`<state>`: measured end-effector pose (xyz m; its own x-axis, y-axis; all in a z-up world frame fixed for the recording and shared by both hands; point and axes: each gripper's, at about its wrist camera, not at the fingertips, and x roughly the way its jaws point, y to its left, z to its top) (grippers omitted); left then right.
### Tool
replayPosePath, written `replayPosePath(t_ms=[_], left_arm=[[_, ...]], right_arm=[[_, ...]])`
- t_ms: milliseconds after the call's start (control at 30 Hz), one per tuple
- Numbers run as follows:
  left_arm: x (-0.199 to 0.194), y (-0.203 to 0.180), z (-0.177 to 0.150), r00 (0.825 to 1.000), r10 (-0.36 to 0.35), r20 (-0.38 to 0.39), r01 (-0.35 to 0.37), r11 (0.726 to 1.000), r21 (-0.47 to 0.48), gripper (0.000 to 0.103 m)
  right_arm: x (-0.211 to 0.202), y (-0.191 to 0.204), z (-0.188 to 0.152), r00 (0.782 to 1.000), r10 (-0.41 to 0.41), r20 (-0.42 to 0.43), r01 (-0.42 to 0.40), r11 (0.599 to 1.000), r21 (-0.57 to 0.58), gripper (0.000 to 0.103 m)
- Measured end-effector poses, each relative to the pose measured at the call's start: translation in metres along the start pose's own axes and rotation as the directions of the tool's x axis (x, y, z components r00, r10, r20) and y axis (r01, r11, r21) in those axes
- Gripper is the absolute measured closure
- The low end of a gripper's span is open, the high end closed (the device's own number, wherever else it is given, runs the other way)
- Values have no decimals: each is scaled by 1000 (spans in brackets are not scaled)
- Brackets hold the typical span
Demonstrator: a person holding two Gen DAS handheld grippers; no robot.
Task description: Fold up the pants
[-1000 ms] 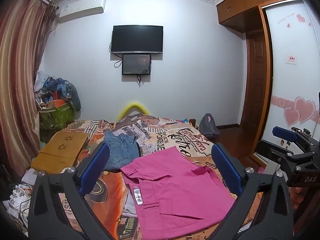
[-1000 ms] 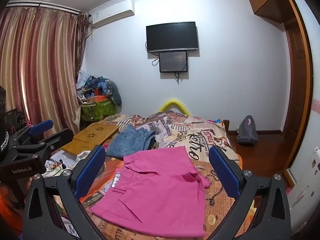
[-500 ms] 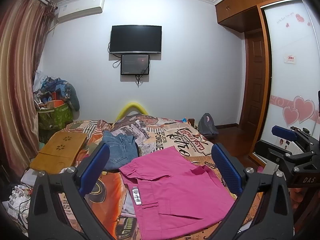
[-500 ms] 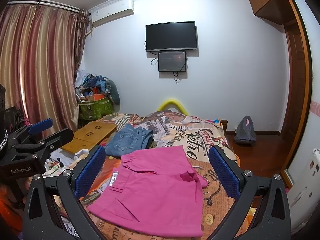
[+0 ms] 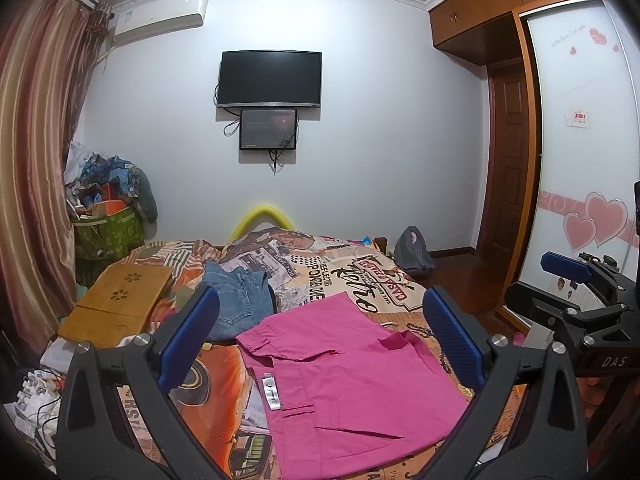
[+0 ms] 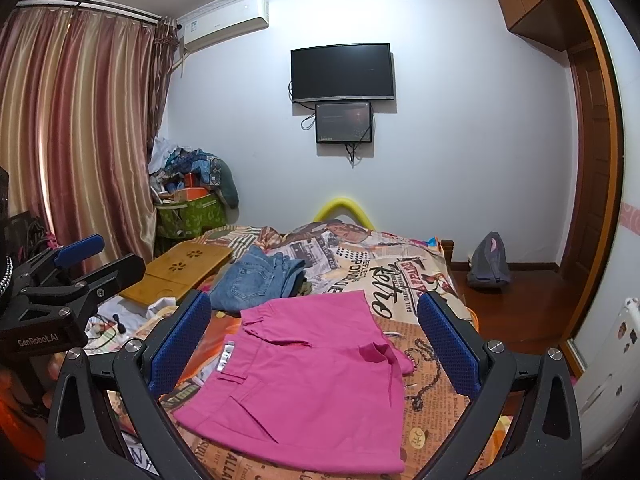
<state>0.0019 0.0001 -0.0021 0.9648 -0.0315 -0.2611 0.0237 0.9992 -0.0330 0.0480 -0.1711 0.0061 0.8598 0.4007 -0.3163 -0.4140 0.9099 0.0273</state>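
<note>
— Both tongs held high and back over the near edge of the bed [image 5: 320,276], why?
— Probably to size up the cloth before picking corners. Left tongs [image 5: 320,340] spread wide, nothing between the blue pads; right tongs [image 6: 314,340] likewise apart and empty.
— And the pants [image 5: 344,376]?
— Straight ahead of both tongs, just beyond the tips, flat on the printed bedspread. Bright pink, short in the leg, looking already doubled over once, though hard to say for sure. White label [image 5: 271,394] showing toward the left tongs' side, a small flap turned up toward the right tongs' side.
— Anything crowding them?
— Folded jeans [image 5: 236,300] farther out, beyond the left tongs, close to the far corner of the pink cloth; touching or not, cannot tell. Wooden lap tray [image 5: 116,304] well off to the left.
— So, next?
— Likely down to the edges for another fold; no grip taken yet
</note>
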Motion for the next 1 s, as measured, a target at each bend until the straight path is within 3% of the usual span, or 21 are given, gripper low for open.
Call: replayPosePath(t_ms=[1000], left_arm=[[3,0,-2,1000,9,5,-9,1000,3,0]], right_arm=[[2,0,-2,1000,-1,-5,1,1000,-1,0]])
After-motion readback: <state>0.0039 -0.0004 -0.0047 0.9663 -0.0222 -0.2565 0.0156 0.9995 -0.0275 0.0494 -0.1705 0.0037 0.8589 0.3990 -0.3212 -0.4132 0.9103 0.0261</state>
